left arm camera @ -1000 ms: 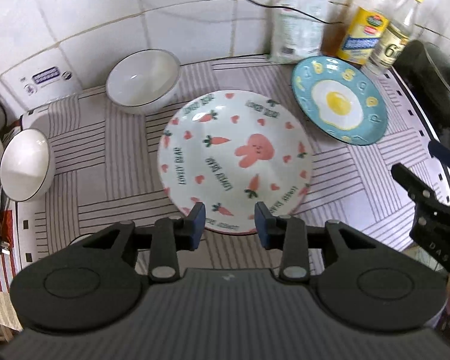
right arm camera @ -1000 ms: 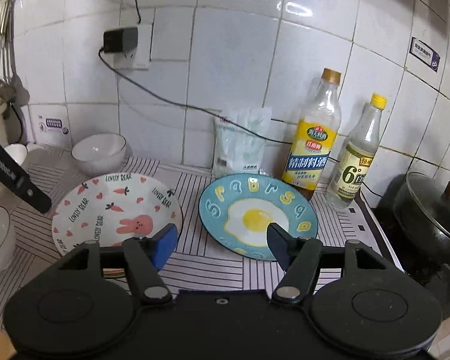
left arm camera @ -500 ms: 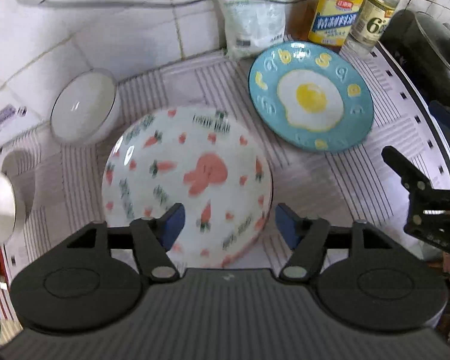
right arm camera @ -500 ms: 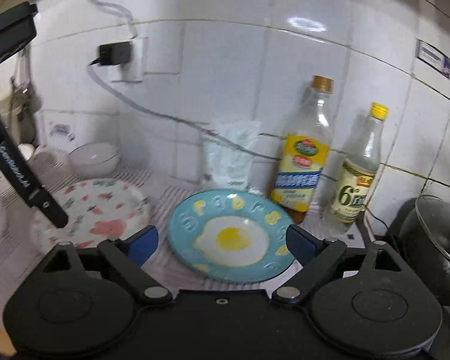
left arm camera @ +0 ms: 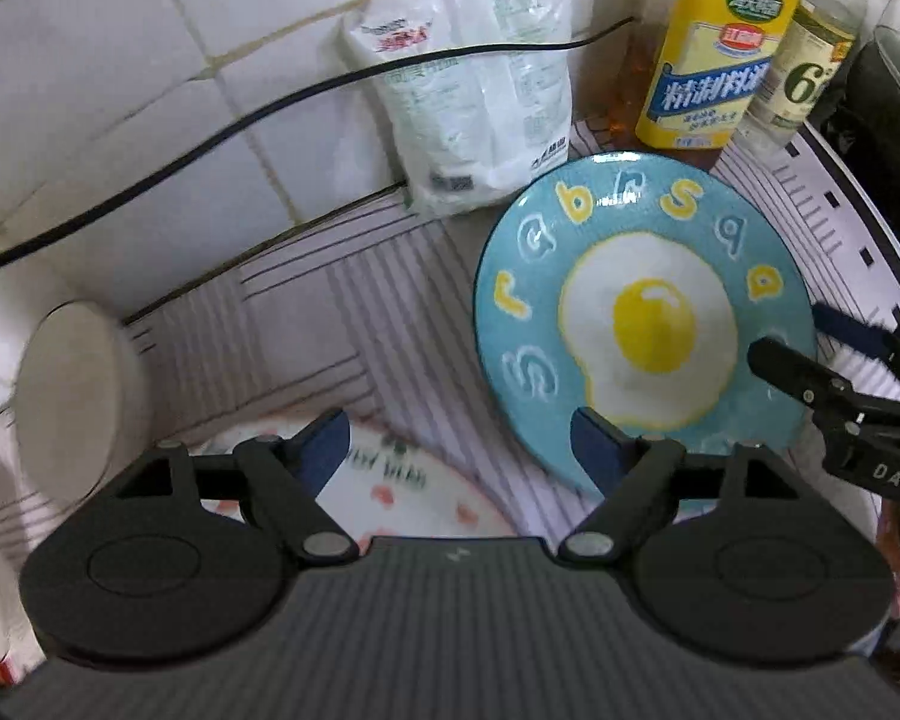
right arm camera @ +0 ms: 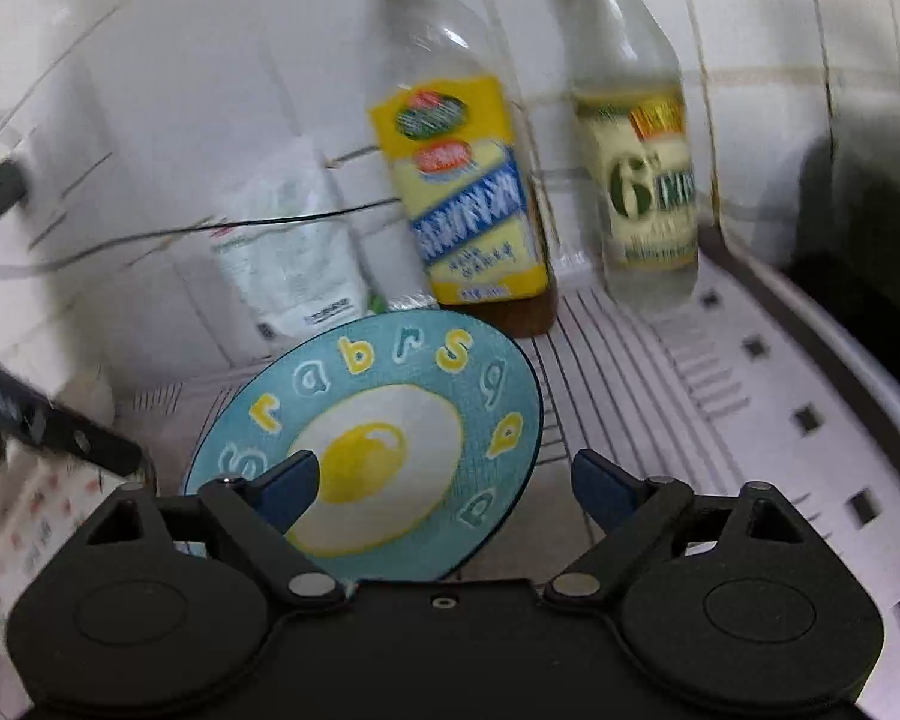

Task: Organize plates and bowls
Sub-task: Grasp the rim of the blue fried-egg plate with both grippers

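Observation:
The blue fried-egg plate (left arm camera: pixel 642 324) lies flat on the striped mat (left arm camera: pixel 330 312) near the wall. My left gripper (left arm camera: pixel 459 444) hovers at its near-left rim, jaws opening, with only mat and the rim of the rabbit plate (left arm camera: pixel 390 480) between them. A white bowl (left arm camera: pixel 72 384) sits blurred at the left. In the right wrist view my right gripper (right arm camera: pixel 444 477) straddles the right edge of the blue plate (right arm camera: pixel 378 438), jaws closing, pads not touching it. The right gripper's fingers (left arm camera: pixel 810 372) show over the plate's right side. The left gripper's finger (right arm camera: pixel 72 435) enters from the left.
Against the tiled wall stand a white plastic bag (left arm camera: pixel 474 96), a yellow-labelled bottle (left arm camera: pixel 714 54) and a clear bottle (left arm camera: pixel 810 72). A black cable (left arm camera: pixel 210 138) runs along the wall. A dark pot (left arm camera: pixel 888 120) sits at the far right beyond the mat's edge.
Both grippers have swung right and lower, from the rabbit plate to the blue egg plate. Both stand wider than a second ago. The rabbit plate has slipped to the frames' lower left.

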A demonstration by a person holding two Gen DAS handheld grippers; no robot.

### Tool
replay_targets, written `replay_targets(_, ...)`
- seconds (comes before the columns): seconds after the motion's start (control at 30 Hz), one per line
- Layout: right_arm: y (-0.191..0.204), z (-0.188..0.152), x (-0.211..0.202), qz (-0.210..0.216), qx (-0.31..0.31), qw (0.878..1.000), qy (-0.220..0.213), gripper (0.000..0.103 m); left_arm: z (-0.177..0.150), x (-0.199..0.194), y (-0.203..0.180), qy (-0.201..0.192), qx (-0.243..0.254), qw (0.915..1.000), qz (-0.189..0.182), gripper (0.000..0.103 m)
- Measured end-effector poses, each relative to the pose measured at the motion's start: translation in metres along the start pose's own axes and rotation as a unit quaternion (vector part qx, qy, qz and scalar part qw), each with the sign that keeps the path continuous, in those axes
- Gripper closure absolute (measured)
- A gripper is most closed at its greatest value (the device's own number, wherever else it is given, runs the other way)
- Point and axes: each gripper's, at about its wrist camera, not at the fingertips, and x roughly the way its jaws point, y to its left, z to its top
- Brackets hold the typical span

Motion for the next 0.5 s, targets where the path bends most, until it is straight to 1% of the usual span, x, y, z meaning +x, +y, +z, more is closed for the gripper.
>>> replay_targets(0.03, -0.003, 0.0, 0.004, 0.004, 0.013, 1.0, 0.004, 0.018, 0.002, 0.007, 0.001, -0.003, -0.001, 1.0, -0.003, 0.023)
replay_targets(0.07, -0.005, 0.0, 0.008, 0.007, 0.023, 1.0, 0.009, 0.024, 0.004, 0.013, 0.002, -0.003, -0.003, 1.0, -0.002, 0.023)
replay_targets(0.1, -0.006, -0.002, 0.012, 0.012, 0.032, 0.999, 0.014, 0.031, 0.005, 0.019, 0.005, -0.002, -0.011, 0.9999, 0.0, 0.026)
replay_targets(0.13, -0.007, -0.002, 0.016, 0.017, 0.041, 0.999, 0.02, 0.036, 0.006, 0.023, 0.008, -0.003, -0.02, 0.9998, -0.005, 0.026)
replay_targets(0.17, -0.008, -0.004, 0.018, 0.013, 0.045, 0.999, 0.023, 0.042, 0.008, 0.027, 0.011, -0.004, -0.026, 0.9996, -0.014, 0.027)
replay_targets(0.2, -0.007, -0.005, 0.02, 0.008, 0.044, 0.999, 0.025, 0.047, 0.009, 0.032, 0.014, 0.0, -0.031, 0.9992, -0.024, 0.036)
replay_targets(0.23, -0.008, -0.005, 0.02, 0.003, 0.042, 0.999, 0.024, 0.05, 0.01, 0.037, 0.016, 0.006, -0.035, 0.999, -0.028, 0.049)
replay_targets(0.27, -0.008, -0.006, 0.019, -0.002, 0.043, 0.999, 0.024, 0.056, 0.011, 0.043, 0.018, 0.012, -0.036, 0.9986, -0.036, 0.051)
replay_targets(0.3, -0.009, -0.007, 0.019, -0.008, 0.045, 0.999, 0.024, 0.065, 0.01, 0.047, 0.019, 0.012, -0.04, 0.9978, -0.052, 0.058)
replay_targets(0.33, -0.012, -0.006, 0.019, -0.012, 0.046, 0.999, 0.025, 0.071, 0.01, 0.05, 0.022, 0.014, -0.049, 0.9961, -0.072, 0.067)
replay_targets(0.37, -0.015, -0.006, 0.018, -0.014, 0.049, 0.998, 0.027, 0.08, 0.01, 0.052, 0.024, 0.017, -0.064, 0.9934, -0.093, 0.072)
replay_targets(0.4, -0.019, -0.006, 0.018, -0.005, 0.063, 0.997, 0.031, 0.081, 0.01, 0.055, 0.025, 0.02, -0.074, 0.9911, -0.109, 0.08)
replay_targets(0.43, -0.023, -0.004, 0.02, 0.0, 0.074, 0.997, 0.032, 0.082, 0.01, 0.056, 0.023, 0.02, -0.079, 0.9896, -0.118, 0.081)
replay_targets(0.5, -0.024, -0.006, 0.02, 0.006, 0.072, 0.997, 0.03, 0.082, 0.009, 0.056, 0.017, 0.012, -0.079, 0.9911, -0.106, 0.08)
